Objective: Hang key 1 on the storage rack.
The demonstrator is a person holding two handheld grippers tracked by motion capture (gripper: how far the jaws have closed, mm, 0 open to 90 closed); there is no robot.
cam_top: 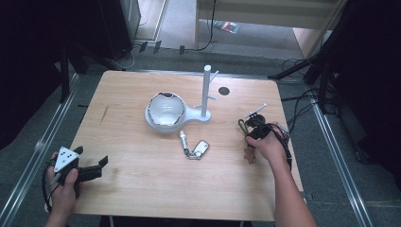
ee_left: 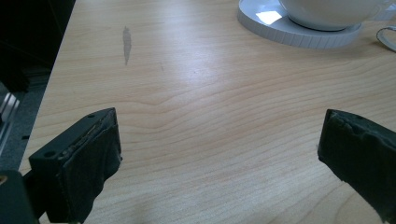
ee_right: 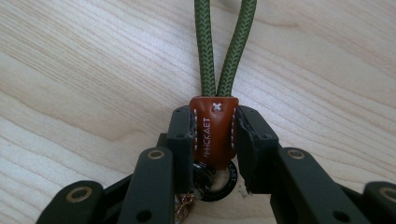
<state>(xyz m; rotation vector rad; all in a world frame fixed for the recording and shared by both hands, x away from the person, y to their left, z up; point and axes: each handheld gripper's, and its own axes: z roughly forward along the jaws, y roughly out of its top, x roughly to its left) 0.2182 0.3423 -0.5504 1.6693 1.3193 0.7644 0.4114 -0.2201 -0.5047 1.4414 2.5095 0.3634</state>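
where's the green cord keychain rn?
The green cord keychain is clamped by its brown leather tab in the right gripper, near the table's right edge, right of the key fob.

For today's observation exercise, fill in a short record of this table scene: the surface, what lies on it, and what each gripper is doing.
surface: wooden table
stand: white stand with an upright post and a round base
bowl: white bowl sitting on the stand's base
middle of table: key fob on a ring, lying loose
left gripper: jaws wide open, nothing between them, near the table's left front corner
right gripper: shut on the brown leather tab of a green cord loop
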